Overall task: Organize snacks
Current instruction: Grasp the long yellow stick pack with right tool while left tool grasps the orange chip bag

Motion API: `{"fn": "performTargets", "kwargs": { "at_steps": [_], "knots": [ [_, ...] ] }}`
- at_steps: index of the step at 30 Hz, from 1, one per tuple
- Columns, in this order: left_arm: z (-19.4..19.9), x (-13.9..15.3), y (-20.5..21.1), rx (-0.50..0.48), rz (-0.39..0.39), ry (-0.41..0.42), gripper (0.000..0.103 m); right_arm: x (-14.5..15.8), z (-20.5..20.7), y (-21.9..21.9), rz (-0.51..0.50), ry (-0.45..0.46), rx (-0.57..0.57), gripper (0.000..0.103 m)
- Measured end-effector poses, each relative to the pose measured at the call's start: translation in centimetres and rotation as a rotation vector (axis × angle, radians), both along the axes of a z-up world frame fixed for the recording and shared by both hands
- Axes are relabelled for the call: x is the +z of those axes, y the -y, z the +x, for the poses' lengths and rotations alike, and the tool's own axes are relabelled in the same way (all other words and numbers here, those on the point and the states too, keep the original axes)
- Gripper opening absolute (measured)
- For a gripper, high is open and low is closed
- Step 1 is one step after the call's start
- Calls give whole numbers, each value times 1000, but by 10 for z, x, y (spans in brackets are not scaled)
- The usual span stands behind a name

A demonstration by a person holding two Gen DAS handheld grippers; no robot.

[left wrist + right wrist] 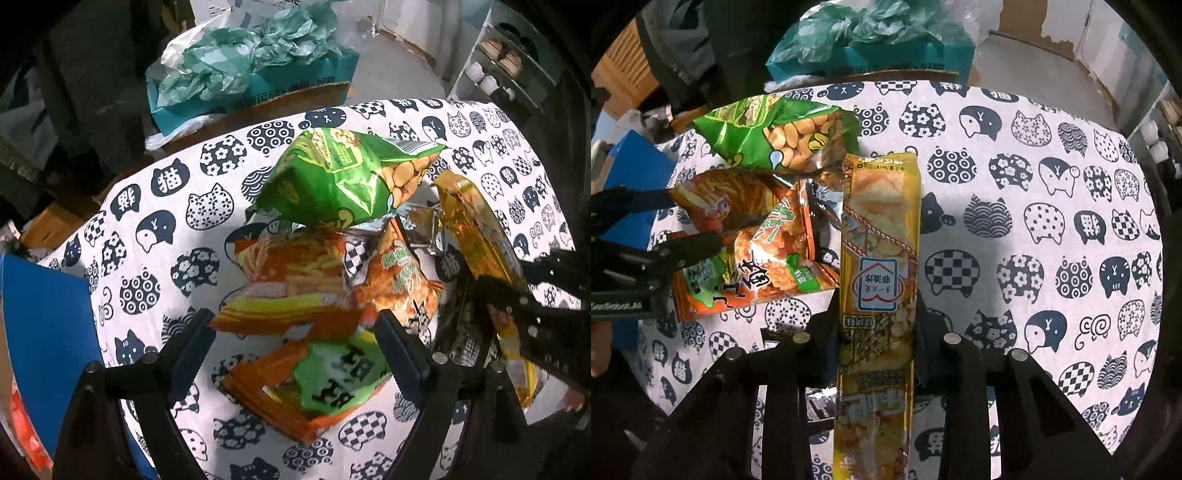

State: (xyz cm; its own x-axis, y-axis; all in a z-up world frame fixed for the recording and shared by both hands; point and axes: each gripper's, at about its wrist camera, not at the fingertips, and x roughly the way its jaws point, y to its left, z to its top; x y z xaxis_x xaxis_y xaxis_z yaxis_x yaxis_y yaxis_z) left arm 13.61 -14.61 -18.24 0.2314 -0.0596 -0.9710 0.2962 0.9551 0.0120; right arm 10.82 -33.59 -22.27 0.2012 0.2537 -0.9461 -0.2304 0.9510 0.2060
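A pile of snack bags lies on the cat-print tablecloth (155, 206). My left gripper (295, 332) hovers open over it, its fingers either side of an orange fries bag (295, 273) and an orange-and-green bag (321, 380), pressing on neither. A green puffed bag (343, 177) lies at the far end of the pile. My right gripper (877, 317) is shut on a long yellow cracker pack (879, 240), whose far end rests against the green bag (783, 136). In the left wrist view that yellow pack (480, 251) slants up at the right. Another orange bag (768, 251) lies just left of it.
Beyond the table's far edge stands a teal box (258, 85) stuffed with green plastic bags. A blue box (44, 325) sits by the table's left edge. White shelves (498, 62) with shoes are at the far right. The cloth (1034, 221) to the right of the pile is bare.
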Motion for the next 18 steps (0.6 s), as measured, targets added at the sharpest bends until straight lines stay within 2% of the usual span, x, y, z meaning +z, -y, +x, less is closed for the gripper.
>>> {"fn": "performTargets", "kwargs": {
  "at_steps": [3,9,10,11,12,18],
  "knots": [
    [4,-5,1,14,12,2,89,-2,3,-5,3,-3,1,30],
    [13,-14,-9,79,-76,-28,86,0,-2,1,8,-1,-4,31],
    [15,-15,-11,89,-97,-36,83,0,-2,2,8,-1,-4,31],
    [17,-17,-13,98,-122,-45,71,0,-3,2,8,0,-2,31],
    [18,-18,-15,105,-127,-51,67,0,-2,1,7,-1,1,30],
    [15,-16,-19,114,-123,-40,55,6,-3,-2,-9,16,2,30]
  ]
}}
